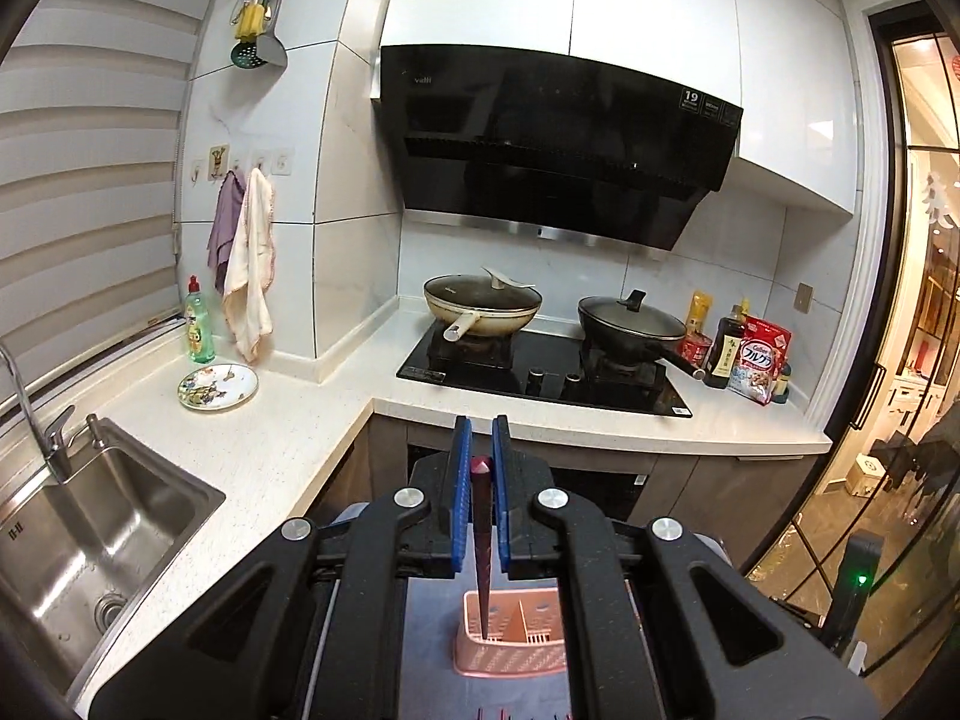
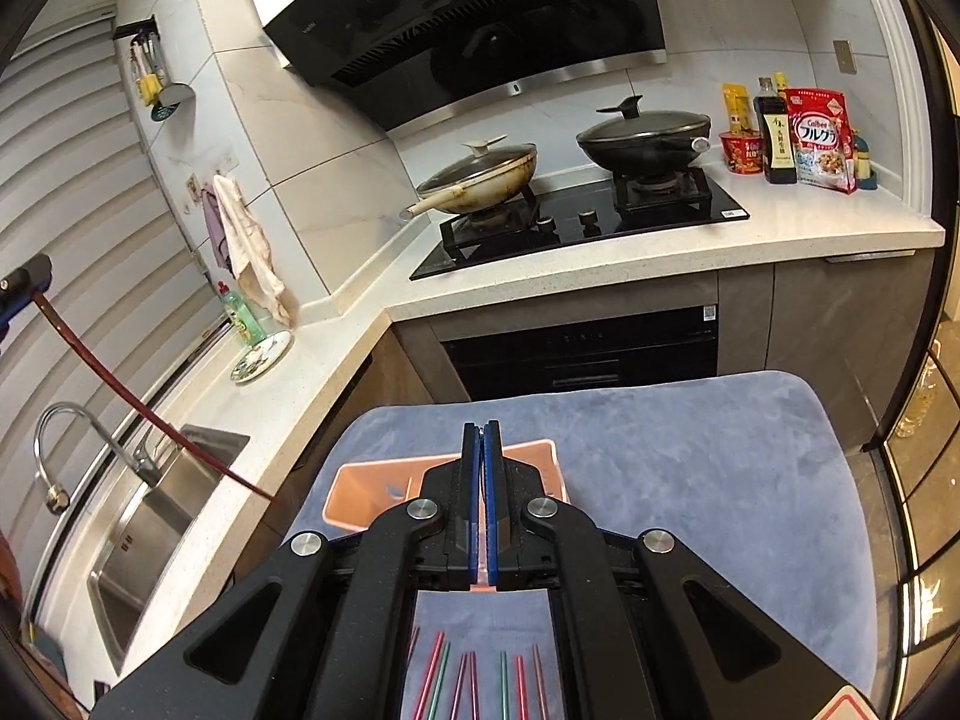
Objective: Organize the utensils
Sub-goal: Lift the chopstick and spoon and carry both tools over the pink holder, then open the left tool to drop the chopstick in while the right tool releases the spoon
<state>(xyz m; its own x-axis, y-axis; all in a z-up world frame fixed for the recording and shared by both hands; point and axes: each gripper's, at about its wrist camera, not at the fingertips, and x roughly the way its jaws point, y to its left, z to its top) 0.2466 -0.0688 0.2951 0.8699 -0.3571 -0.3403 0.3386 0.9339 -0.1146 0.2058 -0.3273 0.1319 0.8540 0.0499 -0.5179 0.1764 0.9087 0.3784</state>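
Observation:
My left gripper (image 1: 480,429) is shut on a dark red chopstick (image 1: 482,552) that hangs point down, its tip inside the pink utensil basket (image 1: 510,642) on the blue-grey mat. In the right wrist view the same chopstick (image 2: 144,408) slants down from the left gripper at the far left edge toward the pink basket (image 2: 360,495). My right gripper (image 2: 482,429) is shut with nothing visible between its pads, just over the basket's near side. Several red and green chopsticks (image 2: 474,684) lie on the mat (image 2: 690,480) below it.
A steel sink (image 1: 90,540) and tap are on the left, a patterned plate (image 1: 217,387) and green soap bottle (image 1: 198,330) behind. Two lidded pans (image 1: 483,300) sit on the black hob. Bottles and a cereal bag (image 1: 759,366) stand at the right.

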